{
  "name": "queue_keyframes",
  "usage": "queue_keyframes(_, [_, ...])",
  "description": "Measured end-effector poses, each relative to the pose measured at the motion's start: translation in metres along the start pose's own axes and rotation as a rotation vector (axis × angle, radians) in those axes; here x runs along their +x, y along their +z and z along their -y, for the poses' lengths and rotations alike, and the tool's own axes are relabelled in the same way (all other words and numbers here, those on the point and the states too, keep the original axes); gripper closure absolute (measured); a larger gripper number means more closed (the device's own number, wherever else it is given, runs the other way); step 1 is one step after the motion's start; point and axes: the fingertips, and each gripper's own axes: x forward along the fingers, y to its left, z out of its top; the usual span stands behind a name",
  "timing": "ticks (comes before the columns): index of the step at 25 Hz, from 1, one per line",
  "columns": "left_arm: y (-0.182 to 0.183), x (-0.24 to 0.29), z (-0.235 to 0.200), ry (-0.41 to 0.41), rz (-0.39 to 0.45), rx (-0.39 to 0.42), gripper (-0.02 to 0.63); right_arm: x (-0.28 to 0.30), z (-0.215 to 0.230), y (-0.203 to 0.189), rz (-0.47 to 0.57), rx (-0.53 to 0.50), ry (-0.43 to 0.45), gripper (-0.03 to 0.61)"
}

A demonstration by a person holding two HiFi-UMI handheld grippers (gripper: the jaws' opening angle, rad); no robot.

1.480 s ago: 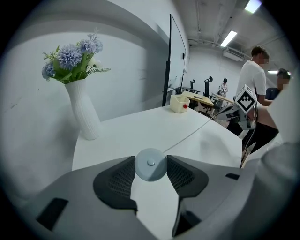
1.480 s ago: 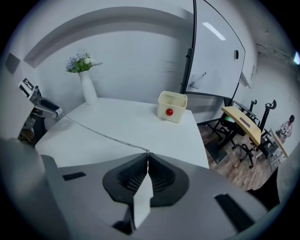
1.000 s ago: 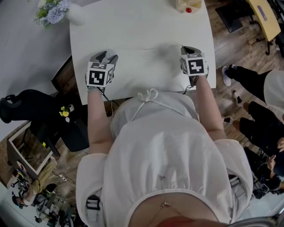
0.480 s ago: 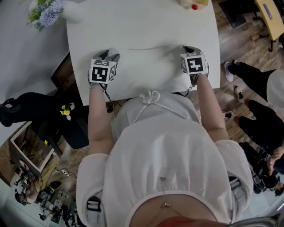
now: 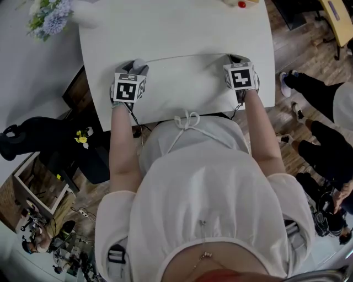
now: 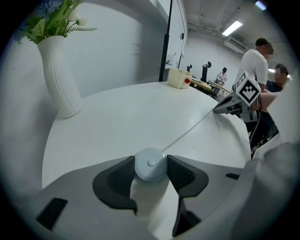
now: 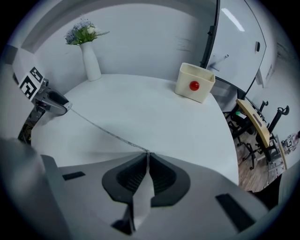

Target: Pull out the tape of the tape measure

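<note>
A small round pale-blue tape measure [image 6: 150, 164] sits between the pads of my left gripper [image 6: 150, 169], which is shut on it near the table's front left [image 5: 134, 69]. Its thin white tape [image 6: 187, 131] runs out taut across the tabletop [image 5: 185, 55] to my right gripper [image 7: 146, 165], whose jaws are shut on the tape's end [image 7: 146, 153] at the front right [image 5: 236, 61]. In the right gripper view the tape [image 7: 101, 126] stretches back to the left gripper [image 7: 51, 102].
A white ribbed vase with flowers [image 6: 58, 75] stands at the table's far left corner [image 5: 52, 14]. A cream box with a red button [image 7: 194, 82] sits at the far right. People stand beyond the table's right edge [image 5: 331, 115]. The white table [image 5: 182, 33] ends just before my body.
Both grippers have drifted a little apart, and the line of tape between them now shows longer and clearer across the table. The head view has shifted slightly.
</note>
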Motion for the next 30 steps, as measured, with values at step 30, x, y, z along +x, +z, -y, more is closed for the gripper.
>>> queue_keyframes(30, [0.100, -0.124, 0.024, 0.080, 0.465, 0.008, 0.381, -0.116, 0.002, 0.079, 0.478, 0.027, -0.011, 0.471])
